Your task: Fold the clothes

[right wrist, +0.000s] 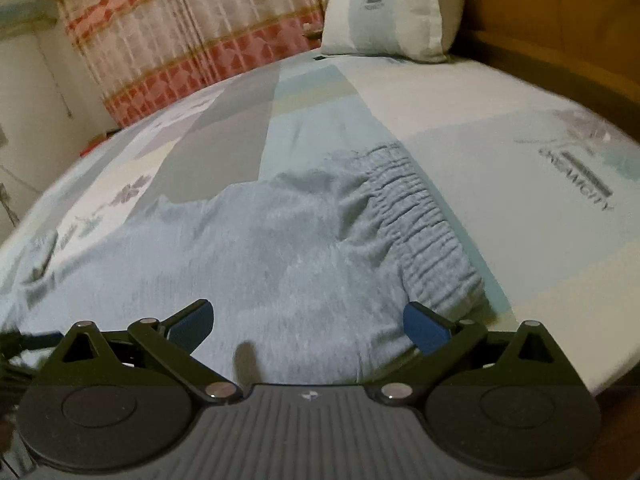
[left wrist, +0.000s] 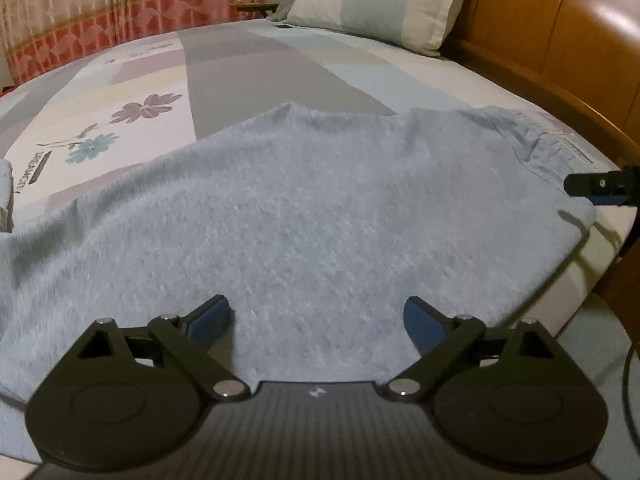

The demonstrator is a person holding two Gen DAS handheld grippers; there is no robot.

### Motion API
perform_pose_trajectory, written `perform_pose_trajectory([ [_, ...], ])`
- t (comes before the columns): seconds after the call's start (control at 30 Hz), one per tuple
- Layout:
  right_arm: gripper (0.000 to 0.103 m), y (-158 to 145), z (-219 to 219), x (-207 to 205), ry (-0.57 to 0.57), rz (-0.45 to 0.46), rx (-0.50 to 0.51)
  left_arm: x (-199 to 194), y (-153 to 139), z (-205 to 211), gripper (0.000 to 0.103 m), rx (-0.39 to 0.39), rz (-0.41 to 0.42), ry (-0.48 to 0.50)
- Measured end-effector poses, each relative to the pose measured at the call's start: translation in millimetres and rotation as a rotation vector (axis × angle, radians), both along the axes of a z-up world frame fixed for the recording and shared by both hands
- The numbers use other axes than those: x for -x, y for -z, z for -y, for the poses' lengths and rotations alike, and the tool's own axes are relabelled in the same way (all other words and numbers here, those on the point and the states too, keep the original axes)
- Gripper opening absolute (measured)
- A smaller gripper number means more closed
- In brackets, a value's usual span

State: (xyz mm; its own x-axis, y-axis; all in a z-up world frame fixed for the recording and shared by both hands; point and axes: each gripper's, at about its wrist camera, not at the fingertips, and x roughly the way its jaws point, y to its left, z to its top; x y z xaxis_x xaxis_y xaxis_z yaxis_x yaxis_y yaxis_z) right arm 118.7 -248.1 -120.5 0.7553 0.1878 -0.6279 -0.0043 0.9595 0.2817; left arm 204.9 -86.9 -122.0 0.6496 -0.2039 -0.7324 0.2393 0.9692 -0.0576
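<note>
Light blue-grey knit garment with a gathered elastic waistband (right wrist: 420,216) — apparently a pair of trousers or shorts — lying spread across the near part of the bed with the patchwork floral sheet (left wrist: 132,80), close to its near edge. The waistband sits at the garment's right end; the cloth runs leftward beyond the left wrist view.

Left gripper (left wrist: 316,316): fingers spread wide, nothing between them, poised above the middle of the cloth. Right gripper (right wrist: 308,320): likewise spread and empty, above the cloth near the waistband; its tip also appears at the right margin of the left view.

Stage, as a judgement: the garment shows loose wrinkles and an uneven far edge, and no crisp fold line can be made out, though whether it is already doubled over cannot be told. Any grasp to come calls for pinching an edge or corner — flat mid-cloth offers little to pinch — and both grippers lifting evenly so the soft knit does not bunch.

Surroundings: striped pale pillow (left wrist: 380,0) by the curved wooden headboard (left wrist: 560,40), well apart; red-and-cream patterned curtain (right wrist: 180,32) behind. Nothing lies on the garment.
</note>
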Motion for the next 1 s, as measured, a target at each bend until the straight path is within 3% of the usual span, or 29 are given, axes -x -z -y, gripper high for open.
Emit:
perform_pose_trajectory([
  [0.2, 0.103, -0.9, 2.9, -50.7, -0.022, 0.01, -0.048, -3.6, -1.8, 4.0, 0.097, -0.009, -0.022, -0.011],
  [0.47, 0.102, 9.2, 13.4, -138.3, -0.04, -0.024, -0.12, -9.4, -2.3, -2.7, 0.097, 0.045, -0.013, -0.016],
  [0.57, 0.074, 13.0, 19.5, -163.9, -0.038, -0.025, -0.141, -12.7, -1.7, -6.2, 0.097, 0.055, 0.002, -0.016],
  [0.63, 0.066, 14.7, 28.6, -164.1, -0.015, -0.009, -0.154, -15.4, -1.6, -6.8, 0.097, 0.06, 0.006, -0.017],
  [0.73, 0.067, 5.3, 39.3, -160.6, 0.041, 0.006, -0.197, -19.9, 0.6, -6.0, 0.098, 0.059, 0.008, -0.016],
  [0.8, 0.084, -5.5, 47.5, -148.3, 0.063, 0.028, -0.24, -19.2, 0.7, -4.0, 0.098, 0.049, 0.012, -0.018],
  [0.87, 0.093, -16.9, 55.2, -127.3, 0.098, 0.06, -0.254, -17.4, -0.6, -4.6, 0.098, 0.055, 0.015, -0.026],
  [1.0, 0.096, -29.6, 56.5, -74.0, 0.106, 0.07, -0.3, -12.4, -6.7, -3.3, 0.098, 0.053, 0.035, -0.035],
])
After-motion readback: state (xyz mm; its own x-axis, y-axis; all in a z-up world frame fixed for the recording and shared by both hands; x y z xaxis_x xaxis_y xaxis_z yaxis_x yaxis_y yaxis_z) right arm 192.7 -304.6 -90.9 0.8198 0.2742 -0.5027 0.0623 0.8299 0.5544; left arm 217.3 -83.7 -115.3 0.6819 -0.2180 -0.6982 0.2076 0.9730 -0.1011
